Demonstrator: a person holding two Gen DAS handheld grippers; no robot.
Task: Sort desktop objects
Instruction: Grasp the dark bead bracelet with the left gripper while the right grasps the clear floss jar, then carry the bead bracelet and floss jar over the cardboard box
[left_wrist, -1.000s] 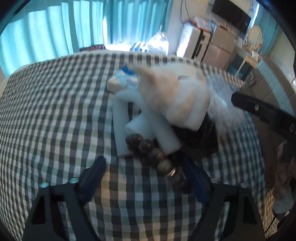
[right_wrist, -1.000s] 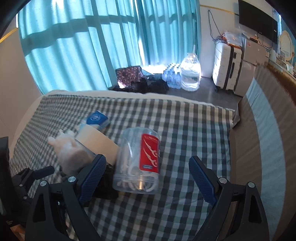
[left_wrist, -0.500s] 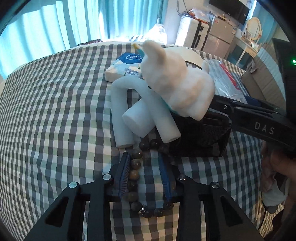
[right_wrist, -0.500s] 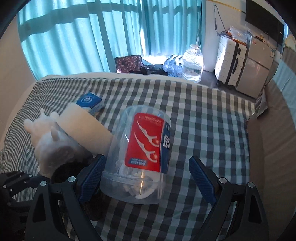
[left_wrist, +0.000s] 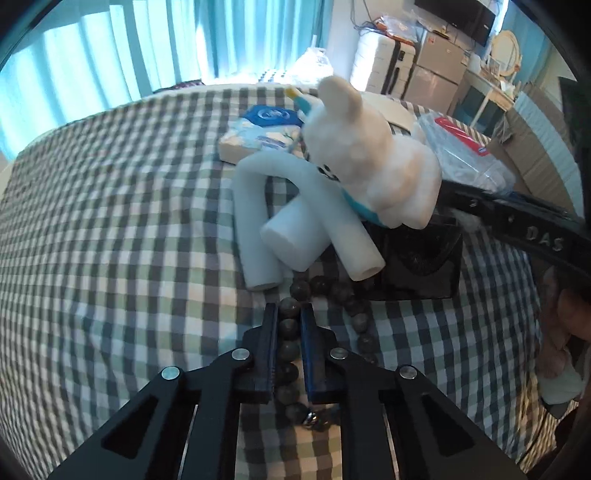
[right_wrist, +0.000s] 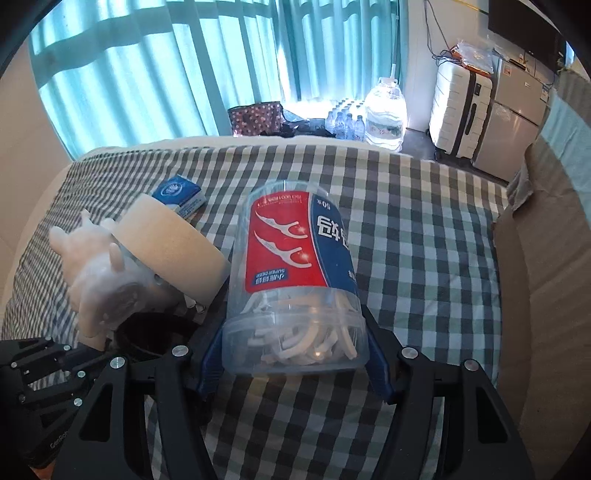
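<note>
Lifting now, we risked the beads (left_wrist: 289, 334), pinched in our left gripper (left_wrist: 289, 314) on the checked cloth (left_wrist: 110, 258), snagging the foam tubes (left_wrist: 295, 240) beside them, and the jar (right_wrist: 295, 280) slipping from our right gripper (right_wrist: 295, 354). A second earlier both stood wide; the left had clamped the strand, the right was just closing against the jar's sides.
</note>
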